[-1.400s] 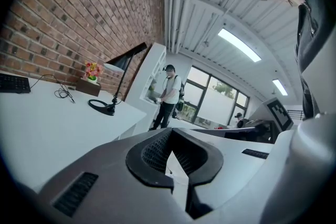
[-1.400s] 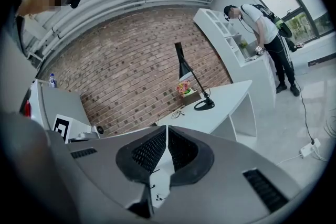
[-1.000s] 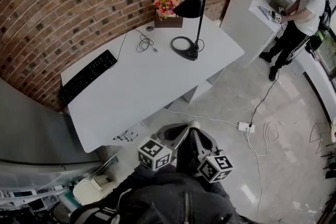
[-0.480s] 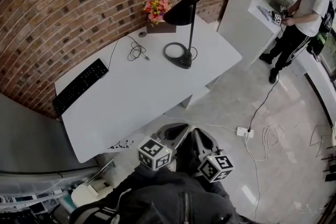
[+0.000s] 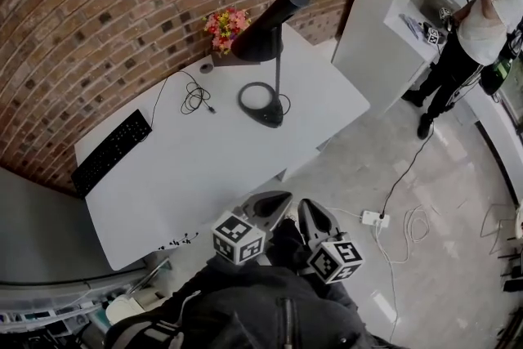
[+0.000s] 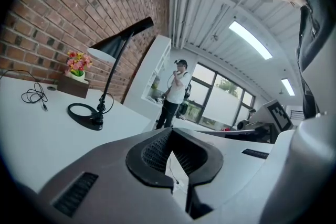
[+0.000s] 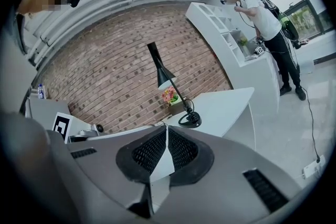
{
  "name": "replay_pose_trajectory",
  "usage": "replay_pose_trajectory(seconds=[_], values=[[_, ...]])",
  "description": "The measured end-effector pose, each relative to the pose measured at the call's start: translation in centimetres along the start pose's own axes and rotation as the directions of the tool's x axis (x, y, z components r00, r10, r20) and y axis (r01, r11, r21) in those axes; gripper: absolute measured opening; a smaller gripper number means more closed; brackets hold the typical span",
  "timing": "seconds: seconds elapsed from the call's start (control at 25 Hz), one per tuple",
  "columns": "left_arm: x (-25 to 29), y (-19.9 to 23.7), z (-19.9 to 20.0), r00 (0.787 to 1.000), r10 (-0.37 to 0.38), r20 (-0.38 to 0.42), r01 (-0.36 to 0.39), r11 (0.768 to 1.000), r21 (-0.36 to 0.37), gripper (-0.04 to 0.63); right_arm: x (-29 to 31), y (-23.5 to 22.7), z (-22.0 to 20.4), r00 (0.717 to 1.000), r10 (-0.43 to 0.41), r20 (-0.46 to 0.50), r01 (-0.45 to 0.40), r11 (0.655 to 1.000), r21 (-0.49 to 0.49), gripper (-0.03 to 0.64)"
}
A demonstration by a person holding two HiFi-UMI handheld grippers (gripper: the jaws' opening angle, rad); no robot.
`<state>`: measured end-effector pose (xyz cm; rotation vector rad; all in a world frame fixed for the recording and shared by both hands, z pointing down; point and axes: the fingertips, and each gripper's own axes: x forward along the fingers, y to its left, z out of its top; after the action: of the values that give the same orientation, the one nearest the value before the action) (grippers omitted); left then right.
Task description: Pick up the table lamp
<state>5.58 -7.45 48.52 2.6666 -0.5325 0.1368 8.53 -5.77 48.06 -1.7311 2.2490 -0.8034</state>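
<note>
The black table lamp (image 5: 276, 53) stands at the far side of the white table (image 5: 196, 176), with its ring base (image 5: 261, 104) flat on the top and its cone shade tilted up. Both grippers hang off the table's near edge, well short of the lamp. My left gripper (image 5: 280, 198) is shut and holds nothing. My right gripper (image 5: 305, 206) beside it is shut and holds nothing too. In the left gripper view the lamp (image 6: 107, 84) is ahead to the left of the left gripper (image 6: 169, 136). The right gripper view has the lamp (image 7: 173, 86) just above the right gripper (image 7: 167, 128).
A black keyboard (image 5: 110, 151) lies at the table's left end. A flower box (image 5: 225, 22) and a coiled cable (image 5: 194, 98) sit by the brick wall. A person (image 5: 478, 20) stands at white shelves (image 5: 384, 4) to the right. A power strip (image 5: 374, 218) and cords lie on the floor.
The table and lamp have slid left in the head view as I move along. Both grippers stay shut side by side near my body. The person at the shelves raised a hand.
</note>
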Motion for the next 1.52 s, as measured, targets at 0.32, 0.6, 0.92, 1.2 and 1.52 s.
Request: replay_pose_trajectory(seconds=[0.32,0.6,0.92,1.2,1.52], values=[[5.9,3.1,2.8,0.999,0.044,0.018,-0.044,0.999,0.001,0.008,3.1,-5.7,4.8,1.000,0.007,0.012,-0.007,1.000,-0.007,0.014],[9.8,7.3,5.2,0.989,0.134,0.067,-0.135,0.991,0.006,0.008,7.1,-10.0,7.3,0.998,0.066,-0.024,-0.066,0.997,-0.034,0.014],[10.9,11.4,8.8,0.962,0.243,0.128,-0.243,0.970,-0.016,0.008,11.4,-11.7,7.7,0.980,0.155,-0.125,-0.164,0.984,-0.065,0.014],[10.1,14.3,12.1,0.941,0.307,0.144,-0.312,0.950,0.017,0.008,13.8,-10.5,8.3,0.957,0.245,-0.154,-0.260,0.962,-0.083,0.015],[9.8,18.0,15.7,0.922,0.367,0.126,-0.379,0.921,0.094,0.008,16.8,-9.3,9.7,0.950,0.273,-0.149,-0.292,0.948,-0.129,0.015]])
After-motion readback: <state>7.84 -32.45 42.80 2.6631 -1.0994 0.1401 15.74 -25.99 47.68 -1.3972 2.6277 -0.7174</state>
